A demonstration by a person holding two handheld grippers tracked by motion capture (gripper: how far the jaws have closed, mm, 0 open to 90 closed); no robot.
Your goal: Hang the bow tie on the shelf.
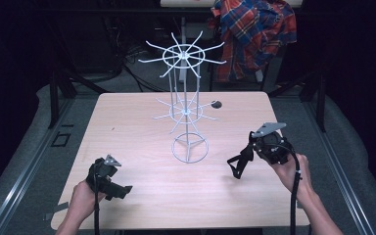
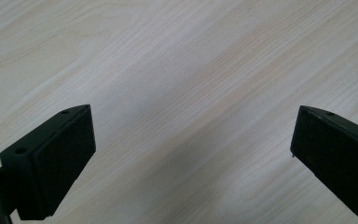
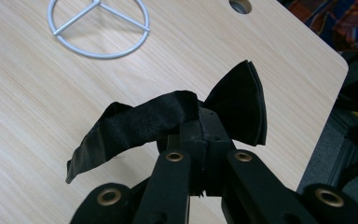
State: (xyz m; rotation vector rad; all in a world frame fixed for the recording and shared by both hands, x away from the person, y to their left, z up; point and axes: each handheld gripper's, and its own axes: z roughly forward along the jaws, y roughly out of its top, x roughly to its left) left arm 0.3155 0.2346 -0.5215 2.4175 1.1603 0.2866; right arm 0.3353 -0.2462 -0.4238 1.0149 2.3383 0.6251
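While the bench (image 1: 127,127) is mostly bare wood, the white wire rack (image 1: 186,105) stands upright near its middle, ring base flat on the top, closer to the far edge. Behind the far right corner a plaid shirt (image 1: 254,29) hangs. My right hand-held gripper (image 3: 200,135), near the right edge, is clenched on a black bow tie (image 3: 168,119), strap drooping. My left hand-held gripper (image 2: 191,154) sits by the near left corner, jaws spread wide, nothing in them.

Ahead of the left gripper (image 1: 120,190) lies bare table (image 1: 127,127), nothing between its wide-apart jaws. The white wire rack (image 1: 188,105) stands beyond and left of the right gripper (image 3: 200,135), blocking that way; its near side is free.
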